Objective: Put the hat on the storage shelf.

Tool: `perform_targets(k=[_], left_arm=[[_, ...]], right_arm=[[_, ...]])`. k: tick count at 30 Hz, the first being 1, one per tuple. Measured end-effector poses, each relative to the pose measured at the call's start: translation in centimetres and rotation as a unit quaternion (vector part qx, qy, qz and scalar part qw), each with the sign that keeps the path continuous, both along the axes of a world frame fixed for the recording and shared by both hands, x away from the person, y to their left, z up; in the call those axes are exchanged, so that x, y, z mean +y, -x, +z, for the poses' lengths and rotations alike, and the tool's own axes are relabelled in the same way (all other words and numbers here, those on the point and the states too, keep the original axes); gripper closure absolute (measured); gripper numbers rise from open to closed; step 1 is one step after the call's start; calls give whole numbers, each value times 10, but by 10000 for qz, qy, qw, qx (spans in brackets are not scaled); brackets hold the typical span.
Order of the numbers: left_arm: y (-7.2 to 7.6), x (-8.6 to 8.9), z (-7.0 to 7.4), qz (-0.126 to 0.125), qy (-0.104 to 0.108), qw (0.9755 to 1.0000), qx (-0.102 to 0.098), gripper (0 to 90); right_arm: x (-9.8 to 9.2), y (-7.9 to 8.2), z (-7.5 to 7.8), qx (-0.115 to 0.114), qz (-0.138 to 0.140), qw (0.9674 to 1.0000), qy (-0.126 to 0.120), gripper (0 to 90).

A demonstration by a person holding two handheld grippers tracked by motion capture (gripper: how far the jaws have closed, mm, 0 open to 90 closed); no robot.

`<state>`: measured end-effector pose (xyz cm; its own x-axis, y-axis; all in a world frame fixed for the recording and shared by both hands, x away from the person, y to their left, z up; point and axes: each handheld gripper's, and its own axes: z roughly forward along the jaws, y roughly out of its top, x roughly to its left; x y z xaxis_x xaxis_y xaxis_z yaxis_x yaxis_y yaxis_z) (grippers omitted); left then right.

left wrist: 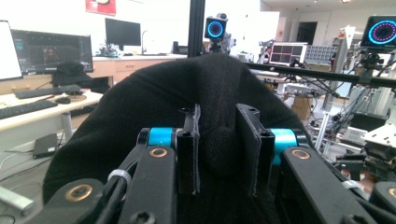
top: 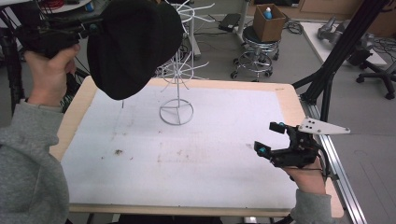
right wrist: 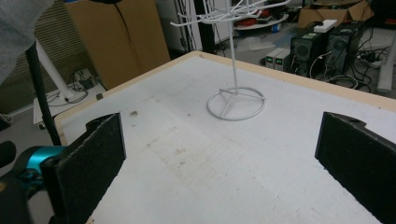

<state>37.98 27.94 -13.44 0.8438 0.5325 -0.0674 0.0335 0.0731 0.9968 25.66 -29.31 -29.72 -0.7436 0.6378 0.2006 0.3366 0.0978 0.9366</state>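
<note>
A soft, light black hat (top: 133, 44) hung pinched in the left gripper (left wrist: 219, 140); the right gripper (top: 271, 138) gaped empty.

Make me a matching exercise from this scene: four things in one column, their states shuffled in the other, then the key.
Things:
1. black beanie
2. white wire rack
3. left gripper
4. right gripper

States:
A. open, holding nothing
B. standing on the white mat
C. held up in the air
D. shut on fabric

Pairs: 1-C, 2-B, 3-D, 4-A
</note>
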Motion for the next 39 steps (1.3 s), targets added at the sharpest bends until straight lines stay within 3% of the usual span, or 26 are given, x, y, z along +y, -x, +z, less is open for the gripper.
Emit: perform_targets(k=[10,29,39], left_arm=[[2,4,-21,-73,96,9999,54,705],[0,8,-47,13,101,9999,103,695],[1,14,-58,12,204,9997,123,687]], right_arm=[[5,-2,-1,2,39,10000,57,7],[10,-2,-1,48,70,9999,120,7],[12,-2,0,40,103,9998,140,7]])
